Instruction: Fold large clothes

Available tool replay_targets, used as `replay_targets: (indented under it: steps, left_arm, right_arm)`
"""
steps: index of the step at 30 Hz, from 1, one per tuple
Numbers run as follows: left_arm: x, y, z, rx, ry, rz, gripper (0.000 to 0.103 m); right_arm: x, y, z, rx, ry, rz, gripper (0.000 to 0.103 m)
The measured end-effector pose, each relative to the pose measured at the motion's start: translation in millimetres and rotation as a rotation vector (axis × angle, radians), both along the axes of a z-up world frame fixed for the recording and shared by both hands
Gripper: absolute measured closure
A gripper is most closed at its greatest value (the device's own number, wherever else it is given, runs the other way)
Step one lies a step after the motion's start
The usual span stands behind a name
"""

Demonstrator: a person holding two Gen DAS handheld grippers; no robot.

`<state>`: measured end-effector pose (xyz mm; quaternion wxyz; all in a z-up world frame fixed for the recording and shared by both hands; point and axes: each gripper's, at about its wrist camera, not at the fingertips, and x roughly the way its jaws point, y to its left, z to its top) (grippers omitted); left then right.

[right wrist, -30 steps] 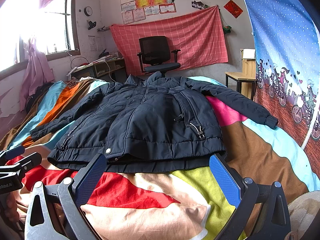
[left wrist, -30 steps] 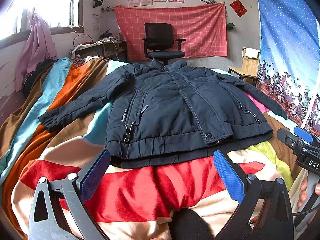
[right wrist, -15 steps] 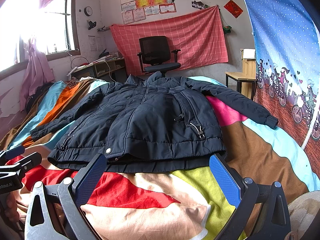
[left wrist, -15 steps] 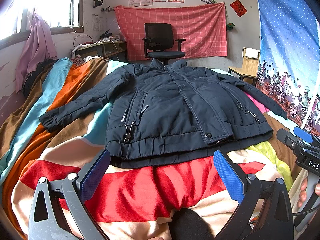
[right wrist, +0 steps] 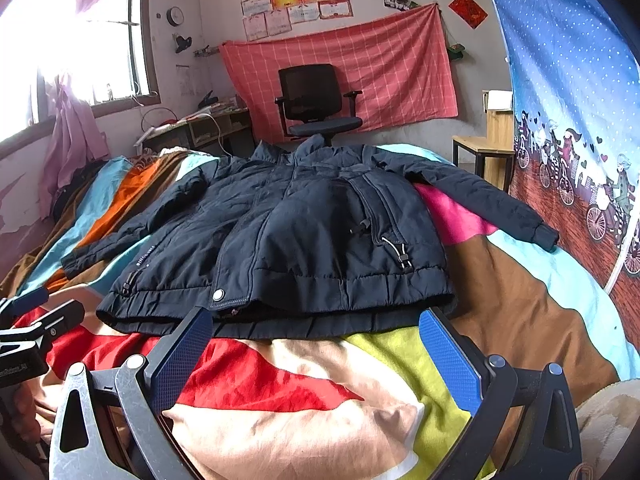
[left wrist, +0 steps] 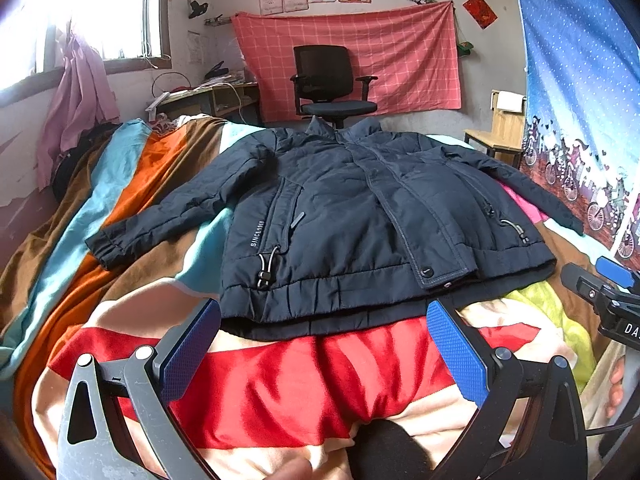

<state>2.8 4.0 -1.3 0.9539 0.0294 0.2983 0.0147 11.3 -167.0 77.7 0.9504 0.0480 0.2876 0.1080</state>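
A dark navy padded jacket (left wrist: 352, 224) lies flat, front up, on a bed, with both sleeves spread out to the sides. It also shows in the right wrist view (right wrist: 304, 236). My left gripper (left wrist: 324, 344) is open and empty, just short of the jacket's hem. My right gripper (right wrist: 316, 344) is open and empty, also just short of the hem. The left sleeve cuff (left wrist: 106, 246) lies on the left, the right cuff (right wrist: 544, 236) on the right.
The bed has a striped blanket (left wrist: 304, 380) in many colours. A black office chair (left wrist: 332, 84) and a red checked cloth (left wrist: 360, 56) stand behind. A wooden chair (left wrist: 504, 132) and a blue curtain (left wrist: 588, 100) are on the right. A desk (left wrist: 208, 96) is at back left.
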Motion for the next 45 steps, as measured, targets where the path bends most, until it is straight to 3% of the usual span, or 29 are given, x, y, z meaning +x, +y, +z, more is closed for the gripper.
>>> replay_targets:
  steps: [4,7,10,16,23,28,34,37,45]
  left_arm:
    - [11,-4,9,0.016,0.004,-0.002,0.002]
    - [29,-9,17,0.073,0.033,0.023,0.002]
    - [52,-9,31,0.087,0.082,0.032,0.002]
    - [114,-8,85,0.096,0.164,0.014,0.002]
    - [201,-35,123,0.194,0.182,-0.003,0.002]
    - [274,-65,109,0.194,0.143,-0.068,0.002]
    - [364,-90,67,0.184,0.157,-0.142,0.002]
    - [389,-96,50,0.185,0.158,-0.173,0.002]
    - [469,-106,1,0.1,0.182,-0.212,0.002]
  right_arm:
    - [13,-3,-2,-0.006,0.112,-0.044,0.0]
    - [28,-9,-3,0.004,0.211,-0.065,0.0]
    - [44,-16,1,0.006,0.244,-0.052,0.0]
    - [85,-30,22,-0.041,0.215,-0.021,0.0]
    - [144,-44,46,-0.06,0.153,-0.027,0.0]
    - [193,-50,46,-0.062,0.141,-0.051,0.0]
    - [237,-80,26,0.054,0.043,-0.158,0.0]
    - [255,-92,12,0.103,0.028,-0.232,0.0]
    - [280,-141,-29,0.26,0.144,-0.387,0.0]
